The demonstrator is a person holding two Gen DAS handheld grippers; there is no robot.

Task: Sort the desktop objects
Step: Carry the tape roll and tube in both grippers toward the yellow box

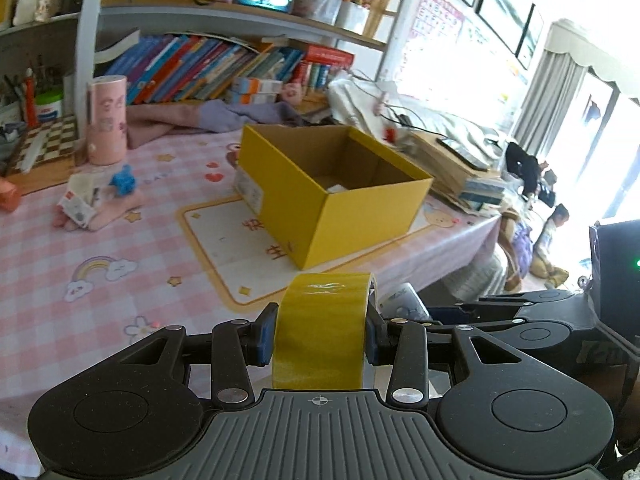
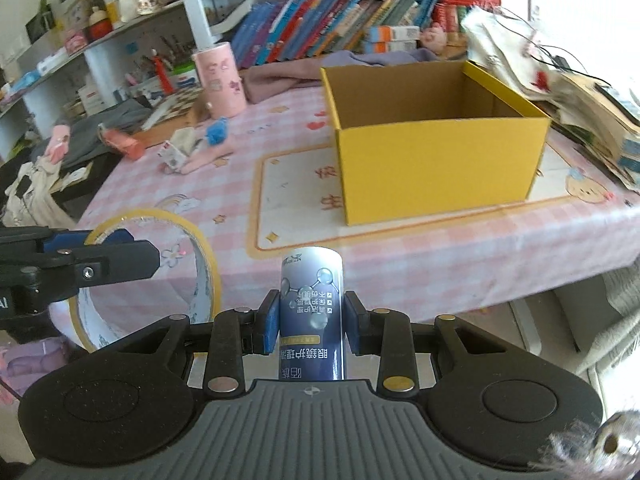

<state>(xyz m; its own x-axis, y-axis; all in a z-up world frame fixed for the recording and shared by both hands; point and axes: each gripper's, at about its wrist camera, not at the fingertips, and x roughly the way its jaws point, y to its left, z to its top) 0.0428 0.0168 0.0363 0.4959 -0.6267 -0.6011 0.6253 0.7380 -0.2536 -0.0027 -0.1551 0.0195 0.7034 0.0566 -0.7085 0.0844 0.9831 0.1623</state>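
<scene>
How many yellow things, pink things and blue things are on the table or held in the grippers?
Yellow: 2, the tape roll and the box
Pink: 1, the tube
Blue: 2, the bottle and the fuzzy toy
Total: 5

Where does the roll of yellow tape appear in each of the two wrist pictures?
Left wrist view: roll of yellow tape at bottom centre, clamped edge-on in the left tongs.
Right wrist view: same roll at lower left, seen as a ring.
Shared landmark: the open yellow box on the pink tablecloth.
</scene>
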